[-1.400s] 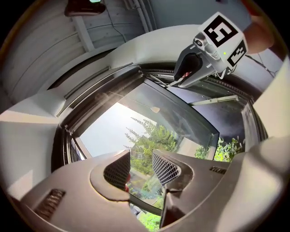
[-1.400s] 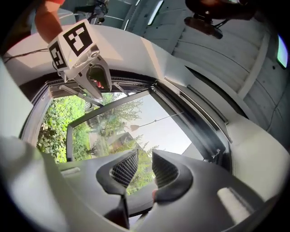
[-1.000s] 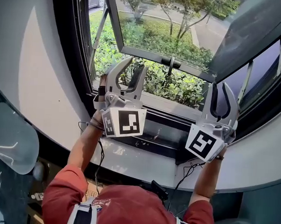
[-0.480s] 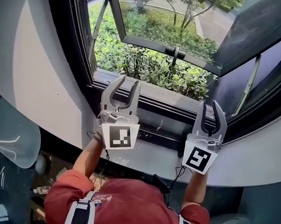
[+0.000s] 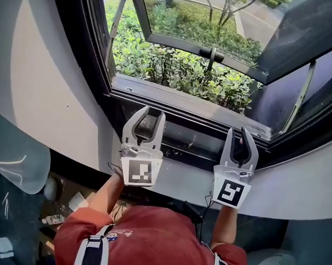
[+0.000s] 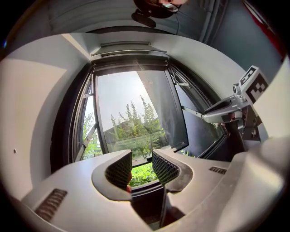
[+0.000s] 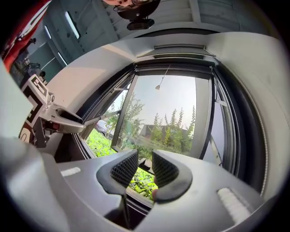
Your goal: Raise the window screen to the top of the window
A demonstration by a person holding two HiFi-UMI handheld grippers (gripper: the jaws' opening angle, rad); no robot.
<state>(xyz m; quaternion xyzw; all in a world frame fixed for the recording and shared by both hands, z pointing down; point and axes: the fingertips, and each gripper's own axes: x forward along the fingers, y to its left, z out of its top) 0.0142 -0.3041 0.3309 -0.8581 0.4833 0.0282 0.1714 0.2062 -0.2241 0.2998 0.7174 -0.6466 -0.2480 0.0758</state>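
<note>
The black-framed window point(image 5: 103, 71) stands over a dark sill channel point(image 5: 182, 136); no screen mesh covers the opening. A dark rail point(image 6: 129, 68) lies across its top, also the rail point(image 7: 174, 64) in the right gripper view, with a small pull point(image 7: 159, 86) hanging from it on a thin cord. My left gripper point(image 5: 145, 115) is open and empty just in front of the sill channel, pointing at the window. My right gripper point(image 5: 241, 134) is open too, with a narrower gap and nothing in it. Through the left gripper's point(image 6: 138, 164) and the right gripper's point(image 7: 144, 166) jaws only greenery shows.
A glass sash point(image 5: 198, 23) with a black handle point(image 5: 212, 53) is swung outward over shrubs. A white curved ledge point(image 5: 180, 185) runs below the sill, white wall point(image 5: 41, 85) to the left. Cables hang under the ledge by the person's red shirt.
Both grippers have come down from in front of the open window to the level of the sill channel and rolled more upright. Their jaw gaps look unchanged.
</note>
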